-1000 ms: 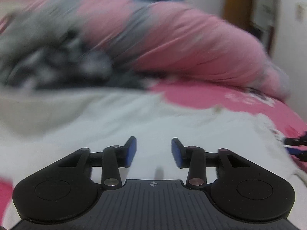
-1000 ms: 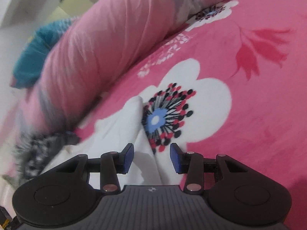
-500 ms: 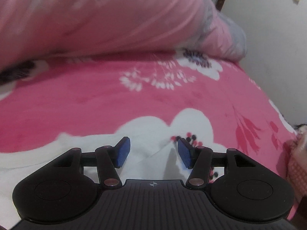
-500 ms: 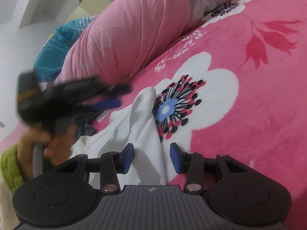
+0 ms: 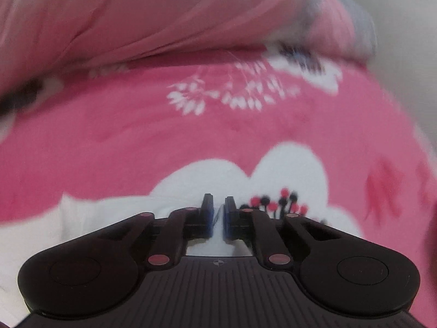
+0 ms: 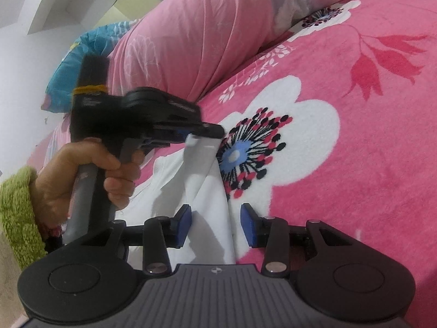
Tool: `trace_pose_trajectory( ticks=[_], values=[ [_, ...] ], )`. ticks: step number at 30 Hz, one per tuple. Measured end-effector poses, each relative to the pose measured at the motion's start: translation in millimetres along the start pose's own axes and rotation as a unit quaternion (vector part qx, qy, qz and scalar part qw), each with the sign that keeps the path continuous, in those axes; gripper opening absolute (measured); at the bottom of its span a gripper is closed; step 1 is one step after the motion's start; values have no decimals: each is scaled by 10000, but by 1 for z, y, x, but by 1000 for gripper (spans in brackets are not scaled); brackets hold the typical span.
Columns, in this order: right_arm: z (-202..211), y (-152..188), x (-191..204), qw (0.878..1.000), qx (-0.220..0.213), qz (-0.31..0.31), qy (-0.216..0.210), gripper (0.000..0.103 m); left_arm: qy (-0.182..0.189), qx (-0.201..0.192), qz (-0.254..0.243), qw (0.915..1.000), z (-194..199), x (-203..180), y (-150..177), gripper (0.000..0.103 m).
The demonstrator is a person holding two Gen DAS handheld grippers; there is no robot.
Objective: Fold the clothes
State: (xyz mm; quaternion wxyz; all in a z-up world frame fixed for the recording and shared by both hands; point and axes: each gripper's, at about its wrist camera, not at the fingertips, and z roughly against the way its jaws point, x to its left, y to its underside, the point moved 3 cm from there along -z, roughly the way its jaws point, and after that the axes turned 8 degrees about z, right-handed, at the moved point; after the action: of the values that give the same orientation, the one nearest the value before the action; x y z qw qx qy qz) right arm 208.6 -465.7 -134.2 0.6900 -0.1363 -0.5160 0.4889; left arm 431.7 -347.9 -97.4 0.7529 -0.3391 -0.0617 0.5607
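Two claws are in front of me, both over the white garment (image 6: 202,191) that lies on the bed's pink flowered blanket (image 6: 355,150). My left claw (image 6: 210,132) is clenched on a corner of that white cloth: from the right wrist view I see its tips pinching the fabric's raised edge, just beside the big white flower with the blue centre (image 6: 237,155), and the cloth hangs from there in a fold toward me. The hand (image 6: 82,175) gripping the left handle shows a green fuzzy sleeve (image 6: 16,213). From the left wrist view the left claw (image 5: 218,213) has its blue pads nearly together with a sliver of white between them. My right claw (image 6: 215,224) is closing, its pads standing either side of the fold but not pressing it. A long pink bolster (image 6: 204,35) lies along the far side of the bed.
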Motion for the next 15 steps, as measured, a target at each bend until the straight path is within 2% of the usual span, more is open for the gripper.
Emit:
trace_pose_trajectory(
  ticks=[1,3,5,7,8,10,12,14,15],
  values=[
    [1,0,-2,10000,-21,-68,1,36,205,-125,224,9995,6,8,-1,4],
    [2,-1,-7,9997,-50,-223,23,26,572,-409,567,9959,15,23,-4,4],
    [2,-1,-12,9993,-52,-349,80,17,989,-714,894,9885,24,39,-2,3],
    [2,0,-13,9992,-47,-387,123,13,1347,-857,1236,9794,26,53,1,3],
    [2,0,-14,9991,-44,-400,141,6,1463,-951,1343,9755,26,58,2,3],
    [2,1,-16,9988,-40,-456,180,2,1662,-1087,1480,9688,24,62,4,1],
    [3,1,-18,9985,-41,-510,192,1,1712,-1026,1596,9668,16,61,2,2],
    [2,1,-18,9984,-42,-512,214,1,1489,-1015,1676,9692,8,61,-1,6],
    [2,1,-18,9985,-38,-503,226,1,1422,-986,1737,9695,4,63,-2,19]
  ],
)
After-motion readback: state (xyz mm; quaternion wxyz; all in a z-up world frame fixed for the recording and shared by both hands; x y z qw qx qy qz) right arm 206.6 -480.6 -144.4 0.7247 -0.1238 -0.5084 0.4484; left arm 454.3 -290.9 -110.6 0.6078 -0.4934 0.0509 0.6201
